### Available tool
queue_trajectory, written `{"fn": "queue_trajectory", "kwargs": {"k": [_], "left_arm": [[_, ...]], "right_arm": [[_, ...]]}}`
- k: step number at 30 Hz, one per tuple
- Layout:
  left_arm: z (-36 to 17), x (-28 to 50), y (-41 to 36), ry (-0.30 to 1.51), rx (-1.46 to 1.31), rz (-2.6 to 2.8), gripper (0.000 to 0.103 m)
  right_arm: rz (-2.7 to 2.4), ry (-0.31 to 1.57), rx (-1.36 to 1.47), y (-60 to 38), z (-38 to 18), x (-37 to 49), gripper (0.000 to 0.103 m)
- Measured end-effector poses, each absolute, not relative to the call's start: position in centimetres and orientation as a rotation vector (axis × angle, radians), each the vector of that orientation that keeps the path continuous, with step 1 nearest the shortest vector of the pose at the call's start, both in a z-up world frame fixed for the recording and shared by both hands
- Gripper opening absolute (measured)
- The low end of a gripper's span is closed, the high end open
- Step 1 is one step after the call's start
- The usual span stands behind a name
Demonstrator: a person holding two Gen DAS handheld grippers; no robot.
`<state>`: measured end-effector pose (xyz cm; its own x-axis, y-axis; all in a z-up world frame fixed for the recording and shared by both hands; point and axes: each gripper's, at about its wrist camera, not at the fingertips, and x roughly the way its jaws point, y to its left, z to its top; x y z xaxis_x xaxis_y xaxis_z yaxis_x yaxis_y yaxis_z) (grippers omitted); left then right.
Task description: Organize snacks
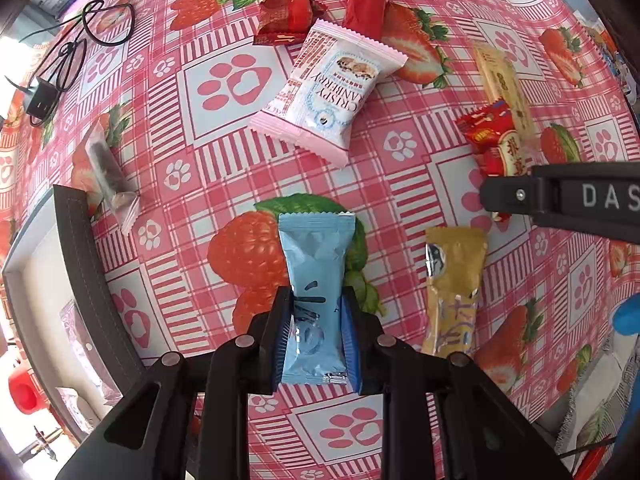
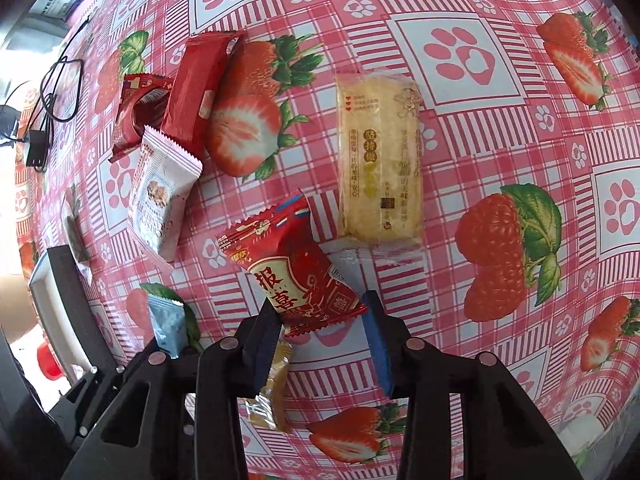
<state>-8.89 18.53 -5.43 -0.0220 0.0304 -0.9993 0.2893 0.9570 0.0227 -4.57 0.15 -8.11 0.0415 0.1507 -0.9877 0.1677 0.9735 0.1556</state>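
In the left wrist view a light blue snack packet [image 1: 316, 248] lies lengthwise on the strawberry tablecloth [image 1: 224, 160]. My left gripper [image 1: 317, 296] is shut on its near half, and the blue pads dent its sides. My right gripper [image 2: 320, 304] points down and is shut on the lower edge of a red packet with Chinese characters [image 2: 288, 276]. That packet tilts up to the left. From the left wrist view the right gripper [image 1: 504, 196] reaches in from the right over the same red packet [image 1: 492, 140].
A pink-and-white cranberry packet [image 1: 328, 92], two red packets [image 1: 286, 14] [image 1: 366, 8], a long yellow packet [image 2: 378, 160], a gold packet [image 1: 454, 288] and a clear packet [image 1: 108, 168] lie loose. A dark-rimmed box [image 1: 88, 272] stands at the left. A black cable with a charger [image 1: 60, 64] lies far left.
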Motion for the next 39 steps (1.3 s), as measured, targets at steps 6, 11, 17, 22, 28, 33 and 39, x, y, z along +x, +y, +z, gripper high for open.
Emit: {"fn": "queue_trajectory", "kwargs": {"k": [6, 11, 17, 22, 28, 33, 39], "left_arm": [[-6.1, -11.4, 20.4, 1.601, 0.241, -0.204, 0.027], [-6.5, -14.1, 22.0, 1.633, 0.235, -0.213, 0.027], [-6.9, -17.4, 22.8, 1.663, 0.257, -0.245, 0.027], [-7.3, -18.1, 23.1, 1.662, 0.261, -0.251, 0.027], [-7.0, -17.5, 22.6, 1.672, 0.226, -0.224, 0.076], [-7.7, -17.1, 24.4, 1.676, 0.200, -0.206, 0.078], [-8.4, -16.7, 24.8, 1.683, 0.217, -0.202, 0.080]], "right_arm": [[0.005, 1.540, 0.179, -0.7, -9.0, -8.3, 0.042], [0.030, 1.553, 0.124, -0.6, -9.7, -11.9, 0.042], [0.038, 1.583, 0.097, -0.7, -10.7, -17.3, 0.042], [0.027, 1.618, 0.117, -1.0, -11.4, -22.7, 0.042], [0.038, 1.626, 0.115, 0.5, -12.3, -27.5, 0.051], [0.050, 1.602, 0.031, 2.1, -11.0, -24.4, 0.092], [0.081, 1.613, -0.039, 4.1, -12.1, -22.5, 0.092]]}}
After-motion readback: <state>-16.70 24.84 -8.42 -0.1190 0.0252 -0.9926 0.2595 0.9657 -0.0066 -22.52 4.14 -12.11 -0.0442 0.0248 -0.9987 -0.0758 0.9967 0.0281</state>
